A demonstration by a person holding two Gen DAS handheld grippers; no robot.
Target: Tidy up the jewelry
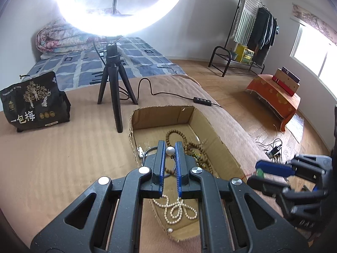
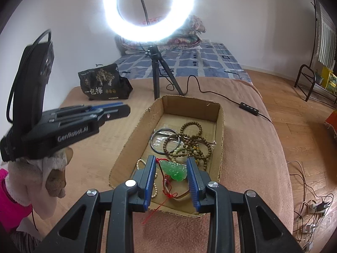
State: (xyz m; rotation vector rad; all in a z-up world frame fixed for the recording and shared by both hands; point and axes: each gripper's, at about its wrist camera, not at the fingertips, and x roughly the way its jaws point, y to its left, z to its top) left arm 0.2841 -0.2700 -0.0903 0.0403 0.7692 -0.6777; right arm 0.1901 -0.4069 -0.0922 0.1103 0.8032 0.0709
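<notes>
over the near end of the cardboard box [image 2: 220, 126], the right gripper [image 2: 171, 166] pinches a green jade pendant [image 2: 173, 169] on a red cord; the left gripper [image 1: 169, 145], above the box's middle, nips a white pearl [image 1: 169, 150]. wooden bead strands [image 2: 189, 139] and a metal bangle [image 2: 165, 140] lie inside the box

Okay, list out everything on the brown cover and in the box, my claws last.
cardboard box: one, brown, on the cover
wooden bead strands: several, brown, mid-box
metal bangle: one, silver, beside the beads
pearl necklace: one, cream, box's near end
ring light: one, white, behind box
snack bag: one, black, far left
left claw: black-blue, shut on white pearl
right claw: black-blue, shut on green pendant
</notes>
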